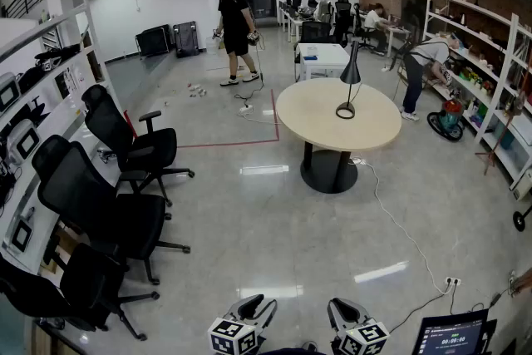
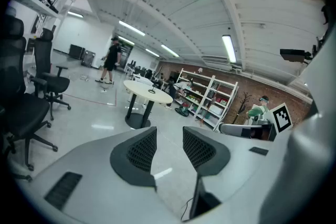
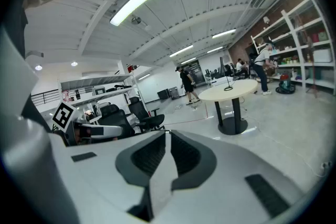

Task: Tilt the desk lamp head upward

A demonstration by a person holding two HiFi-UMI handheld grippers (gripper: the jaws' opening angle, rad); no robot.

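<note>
Left tongs gape — right tongs shut, empty.

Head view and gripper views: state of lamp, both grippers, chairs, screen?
Lamp: upright on the table, head pointing down, untouched.
Left gripper: open, nothing between the fingers.
Right gripper: fingers together at the tips, empty.
Chairs: unoccupied.
Screen: on.
</note>
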